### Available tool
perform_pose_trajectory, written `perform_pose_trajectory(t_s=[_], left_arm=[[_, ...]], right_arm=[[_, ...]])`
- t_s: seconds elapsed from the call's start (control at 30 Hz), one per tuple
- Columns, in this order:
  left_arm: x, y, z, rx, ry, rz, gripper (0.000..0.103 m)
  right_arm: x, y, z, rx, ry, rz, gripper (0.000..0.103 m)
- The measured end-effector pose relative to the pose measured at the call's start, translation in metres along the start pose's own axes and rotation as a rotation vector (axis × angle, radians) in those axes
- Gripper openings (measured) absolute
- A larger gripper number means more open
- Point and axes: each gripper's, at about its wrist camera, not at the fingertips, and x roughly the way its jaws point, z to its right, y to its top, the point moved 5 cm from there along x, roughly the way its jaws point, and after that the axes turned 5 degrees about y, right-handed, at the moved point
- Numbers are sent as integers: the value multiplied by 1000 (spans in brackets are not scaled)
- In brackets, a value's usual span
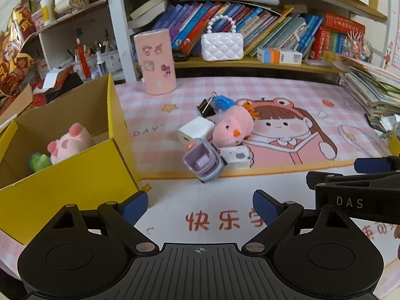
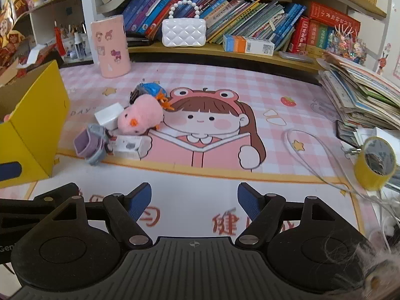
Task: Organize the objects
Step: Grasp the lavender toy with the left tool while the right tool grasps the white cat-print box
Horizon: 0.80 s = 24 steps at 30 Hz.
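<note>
A small heap lies on the pink desk mat (image 1: 275, 95): a pink plush duck (image 1: 231, 126) (image 2: 140, 118), a white cube (image 1: 196, 131) (image 2: 108, 116), a purple and grey toy (image 1: 203, 161) (image 2: 92, 145), a small white box (image 1: 236, 156) (image 2: 131, 146), a black binder clip (image 1: 207, 107) and a blue charm (image 1: 223, 101) (image 2: 152, 87). The yellow cardboard box (image 1: 75, 180) (image 2: 37, 130) at left holds a pink plush pig (image 1: 68, 142) and a green toy (image 1: 40, 162). My left gripper (image 1: 200, 205) is open and empty, near the box's corner. My right gripper (image 2: 195, 200) is open and empty over the mat's front.
A pink sticker-covered canister (image 1: 156, 62) (image 2: 111, 47) stands behind the heap. A white quilted purse (image 1: 222, 45) (image 2: 183, 33) and books fill the shelf. A paper stack (image 2: 362, 95), yellow tape roll (image 2: 376, 165) and white cable (image 2: 312, 155) lie at right.
</note>
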Motion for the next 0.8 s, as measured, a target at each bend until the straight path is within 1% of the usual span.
perform_pose_trajectory(t_s=[0.3,0.4,0.57,0.73,0.8], left_arm=[[10,16,12,-2,54,34,93],[17,21,15,-10,71,32,90],[35,25,18,-39,82,1,72],[56,29,18,-91,114,-36,68],[65,31,16,-126,113,-58,68]], right_arm=[[10,21,18,22,33,55,74],[14,27,25,42,38,69,74],[22,34,31,55,48,74,74],[28,41,34,63,58,77,74],[30,43,34,59,63,77,74]])
